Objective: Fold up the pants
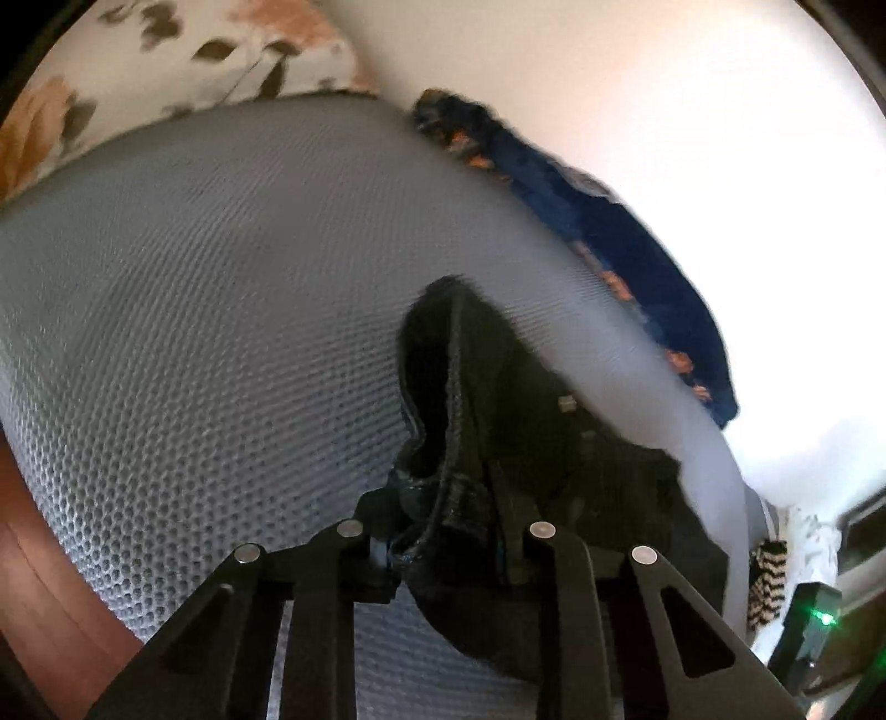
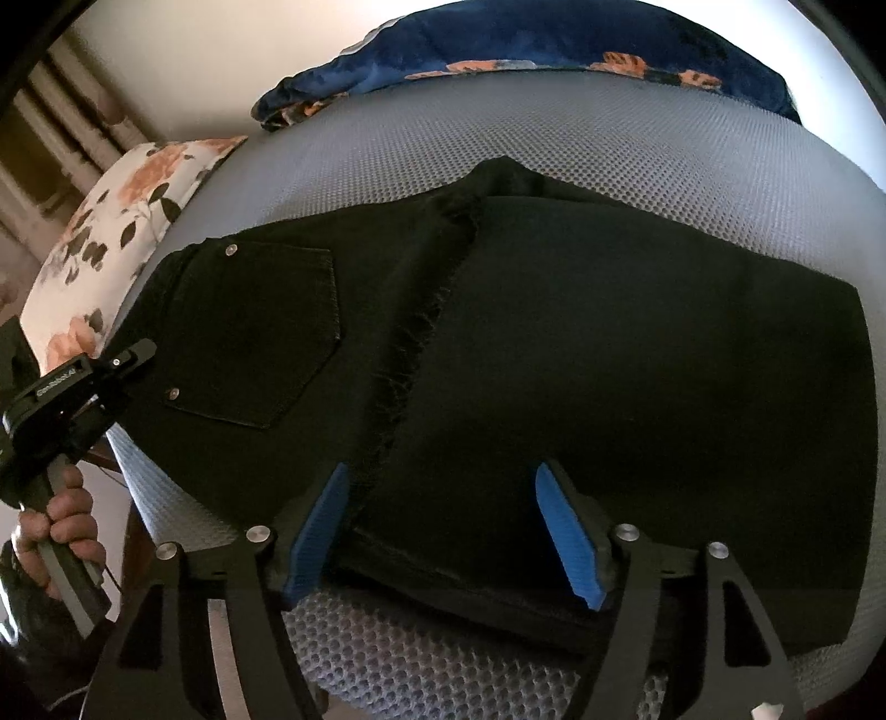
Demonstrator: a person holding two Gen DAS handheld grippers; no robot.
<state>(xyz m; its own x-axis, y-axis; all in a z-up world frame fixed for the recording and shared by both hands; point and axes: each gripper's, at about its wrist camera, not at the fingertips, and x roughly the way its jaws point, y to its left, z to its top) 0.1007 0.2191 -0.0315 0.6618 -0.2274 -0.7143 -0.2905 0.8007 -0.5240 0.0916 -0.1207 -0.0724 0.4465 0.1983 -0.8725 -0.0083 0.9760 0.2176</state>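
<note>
Black pants (image 2: 609,343) lie folded on the grey mesh mattress (image 2: 609,133), back pocket (image 2: 260,332) to the left, a frayed leg hem across the middle. My right gripper (image 2: 443,482) hovers over their near edge, open, its blue pads (image 2: 318,531) apart and pressing on nothing. In the left wrist view, my left gripper (image 1: 443,531) is shut on a bunched fold of the pants (image 1: 487,399), lifted off the mattress (image 1: 221,310). From the right wrist view, the left gripper (image 2: 124,360) sits at the waistband end, held by a hand (image 2: 61,520).
A floral white pillow (image 2: 111,232) lies at the mattress's left end, and a dark blue floral blanket (image 2: 526,44) runs along its far side by the wall. A wooden bed frame (image 1: 33,554) shows below the mattress edge. A striped item (image 1: 767,581) lies at lower right.
</note>
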